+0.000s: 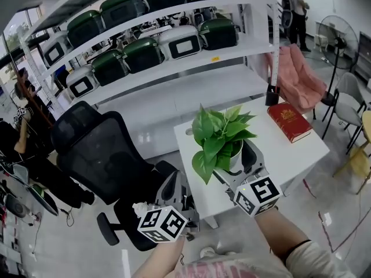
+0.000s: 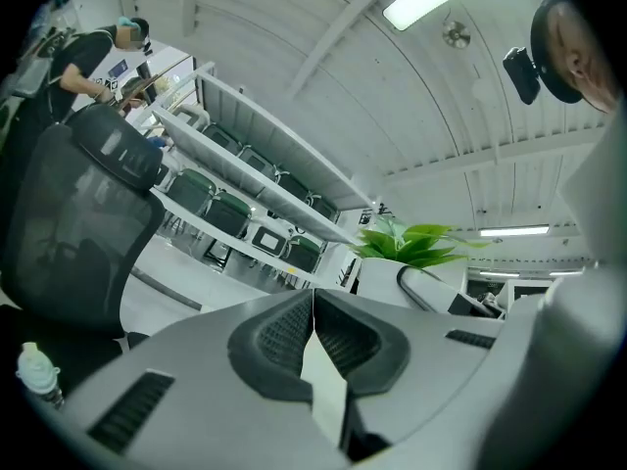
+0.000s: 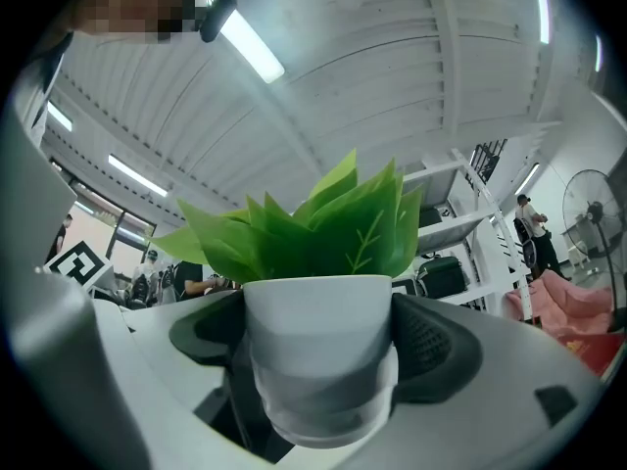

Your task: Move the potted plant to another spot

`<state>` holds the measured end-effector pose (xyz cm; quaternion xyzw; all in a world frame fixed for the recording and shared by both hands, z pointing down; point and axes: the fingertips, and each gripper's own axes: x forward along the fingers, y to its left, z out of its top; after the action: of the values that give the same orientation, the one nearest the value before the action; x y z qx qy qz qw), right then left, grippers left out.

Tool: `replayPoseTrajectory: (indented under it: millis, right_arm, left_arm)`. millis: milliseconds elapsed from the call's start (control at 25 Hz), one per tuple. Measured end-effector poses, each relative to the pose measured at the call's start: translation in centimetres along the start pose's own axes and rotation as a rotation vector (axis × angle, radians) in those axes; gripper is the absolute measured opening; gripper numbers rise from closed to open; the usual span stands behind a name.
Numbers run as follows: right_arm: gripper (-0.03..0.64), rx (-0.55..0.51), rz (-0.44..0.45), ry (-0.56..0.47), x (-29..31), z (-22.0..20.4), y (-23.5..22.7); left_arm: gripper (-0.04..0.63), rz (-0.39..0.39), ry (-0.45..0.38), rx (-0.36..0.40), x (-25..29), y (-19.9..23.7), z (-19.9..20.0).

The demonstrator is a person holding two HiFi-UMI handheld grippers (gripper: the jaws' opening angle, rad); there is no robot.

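The potted plant (image 1: 219, 138), green leaves in a small white pot (image 3: 318, 355), is upright over the near part of the white table (image 1: 301, 152). My right gripper (image 1: 239, 168) is shut on the pot, one pad on each side, as the right gripper view shows. The pot's base is hidden, so I cannot tell whether it touches the table. My left gripper (image 1: 174, 204) hangs low at the left, off the table, near the black chair (image 1: 98, 149). In the left gripper view its pads (image 2: 284, 336) meet with nothing between them, and the plant (image 2: 409, 245) shows beyond.
A red book (image 1: 288, 120) lies at the table's far right, with a dark holder (image 1: 272, 95) behind it. White shelving (image 1: 174, 68) with green-lidded boxes stands behind. A pink-draped chair (image 1: 298, 77) and a fan (image 1: 338, 33) are at the right. People stand in the background.
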<state>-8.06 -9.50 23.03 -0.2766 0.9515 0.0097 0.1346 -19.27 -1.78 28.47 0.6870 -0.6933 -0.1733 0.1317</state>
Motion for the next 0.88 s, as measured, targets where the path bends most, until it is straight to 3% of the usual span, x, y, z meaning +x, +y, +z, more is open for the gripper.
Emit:
replayPoseTrajectory:
  millis: [440,680,880]
  right_arm:
    - [0.482,-0.025,0.042,-0.001,-1.3,0.5,1.2]
    - [0.48,-0.035,0.01,-0.016,-1.6,0.8,1.7]
    - [0.479,-0.038,-0.069,-0.029,-2.3,0.6,1.6]
  left_arm:
    - [0.025,0.039,-0.026,0.018,-2.5,-0.8,0.1]
    - [0.025,-0.002,-0.011,0.024,-2.3,-0.8,0.3]
    - [0.025,-0.076,0.032,0.039,-1.6,-0.5,0.4]
